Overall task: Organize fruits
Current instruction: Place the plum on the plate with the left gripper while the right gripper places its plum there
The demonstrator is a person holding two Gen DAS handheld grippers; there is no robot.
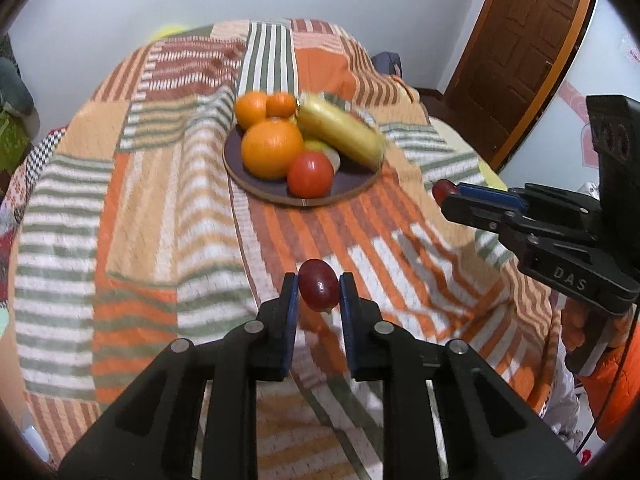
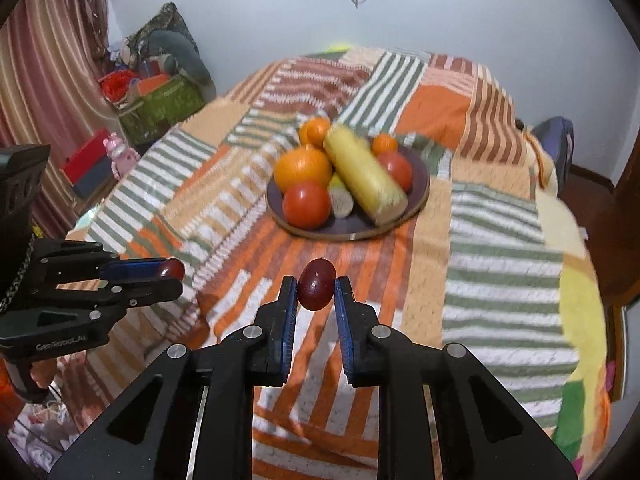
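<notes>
My left gripper (image 1: 319,291) is shut on a dark red grape (image 1: 319,285) and holds it above the striped cloth, short of the plate. My right gripper (image 2: 316,290) is shut on a second dark red grape (image 2: 316,283), also above the cloth. Each gripper shows in the other's view: the right one (image 1: 444,194) at the right edge, the left one (image 2: 174,270) at the left edge, each with a grape at its tips. A dark round plate (image 1: 352,188) (image 2: 418,196) ahead holds oranges (image 1: 272,148), a tomato (image 1: 311,174), a yellow oblong fruit (image 1: 340,132) and a green fruit.
A patchwork striped cloth (image 1: 160,200) covers the rounded table. A brown door (image 1: 520,40) stands at the right. Boxes, cushions and a pink toy (image 2: 120,156) lie on the floor by the curtain at the left. A dark bag (image 2: 554,140) sits beyond the table's far right edge.
</notes>
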